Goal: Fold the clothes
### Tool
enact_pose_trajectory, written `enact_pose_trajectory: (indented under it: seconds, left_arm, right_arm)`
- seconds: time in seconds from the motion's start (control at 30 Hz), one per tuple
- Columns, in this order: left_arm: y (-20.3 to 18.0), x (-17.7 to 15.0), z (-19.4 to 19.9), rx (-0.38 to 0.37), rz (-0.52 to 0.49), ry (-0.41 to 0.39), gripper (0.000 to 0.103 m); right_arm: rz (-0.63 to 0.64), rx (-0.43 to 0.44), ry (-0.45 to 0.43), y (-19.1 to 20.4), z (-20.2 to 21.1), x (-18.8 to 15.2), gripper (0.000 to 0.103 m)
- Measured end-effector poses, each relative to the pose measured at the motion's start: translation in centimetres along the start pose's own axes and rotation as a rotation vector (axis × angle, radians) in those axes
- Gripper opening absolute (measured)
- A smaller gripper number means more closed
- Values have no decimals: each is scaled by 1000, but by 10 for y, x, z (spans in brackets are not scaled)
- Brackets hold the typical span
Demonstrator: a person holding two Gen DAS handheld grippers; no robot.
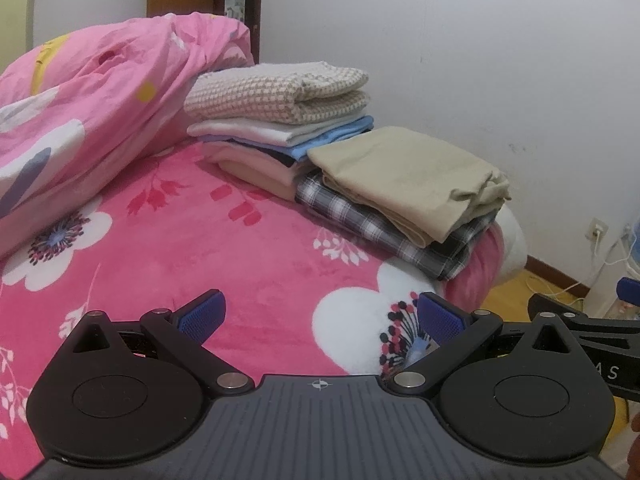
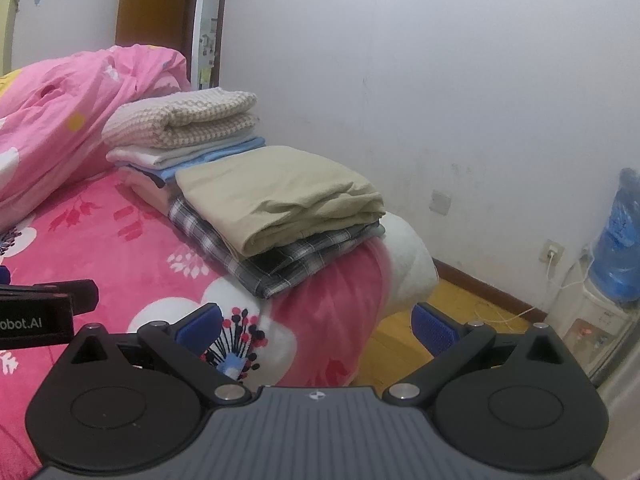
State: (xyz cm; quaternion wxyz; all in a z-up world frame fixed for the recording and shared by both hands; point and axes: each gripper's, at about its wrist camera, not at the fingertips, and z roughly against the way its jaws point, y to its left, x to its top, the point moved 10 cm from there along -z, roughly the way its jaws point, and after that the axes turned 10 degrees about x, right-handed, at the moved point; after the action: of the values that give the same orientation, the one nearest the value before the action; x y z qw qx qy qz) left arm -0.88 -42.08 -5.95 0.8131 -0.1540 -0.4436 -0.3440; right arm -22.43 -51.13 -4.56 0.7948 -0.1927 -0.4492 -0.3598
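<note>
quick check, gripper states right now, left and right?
Left gripper: jaws open, holding nothing, over the pink blanket.
Right gripper: jaws open, holding nothing, at the bed's edge.

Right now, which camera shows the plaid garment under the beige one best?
The right wrist view: the plaid garment shows its front edge and folded corner below the beige garment. The left wrist view shows the plaid garment too, but from a flatter angle.
</note>
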Motion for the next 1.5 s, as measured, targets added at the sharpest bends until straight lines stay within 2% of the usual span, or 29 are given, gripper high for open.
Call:
enact_pose_trajectory:
  seconds: [0.6, 1.5]
  left_arm:
    - [-10, -6, 0, -12, -21, 3, 103]
    - [-6, -11, -6, 23, -41, 18, 103]
  right_arm:
    - [-50, 10, 29, -3, -4, -8, 103]
    - [-61, -11, 46, -10, -9, -16, 103]
